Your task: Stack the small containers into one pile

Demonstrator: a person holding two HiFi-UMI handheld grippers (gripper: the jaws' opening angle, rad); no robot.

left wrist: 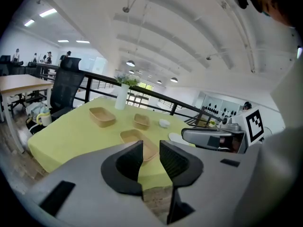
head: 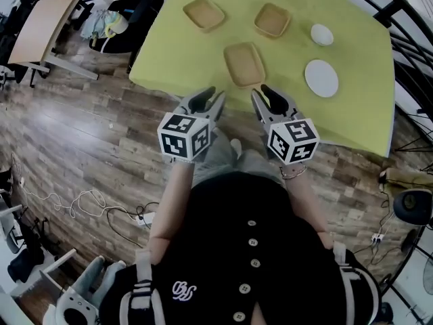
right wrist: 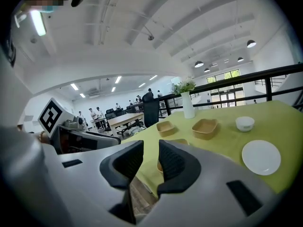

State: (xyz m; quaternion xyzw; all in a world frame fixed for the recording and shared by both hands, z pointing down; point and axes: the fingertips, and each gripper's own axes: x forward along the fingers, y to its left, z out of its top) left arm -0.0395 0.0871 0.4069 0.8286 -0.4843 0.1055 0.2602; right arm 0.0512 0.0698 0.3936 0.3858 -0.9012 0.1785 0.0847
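One yellow-green cloth-covered table (head: pixel 352 114) carries three shallow tan rectangular containers, all apart and unstacked: a far-left container (head: pixel 203 13), a far-right container (head: pixel 272 19) and the nearest container (head: pixel 244 64), just inside the near edge, long axis twelve to six. It lies at one o'clock from the left gripper (head: pixel 211 100), eleven from the right gripper (head: pixel 264 97), which looks marginally closer. Both grippers' jaws stand narrowly parted, empty. Only the gripper views show the white flower vase (left wrist: pixel 121 96) whole.

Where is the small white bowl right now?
In the head view, the white bowl sits at the right of the green table, just beyond the white plate, beside a tan container.
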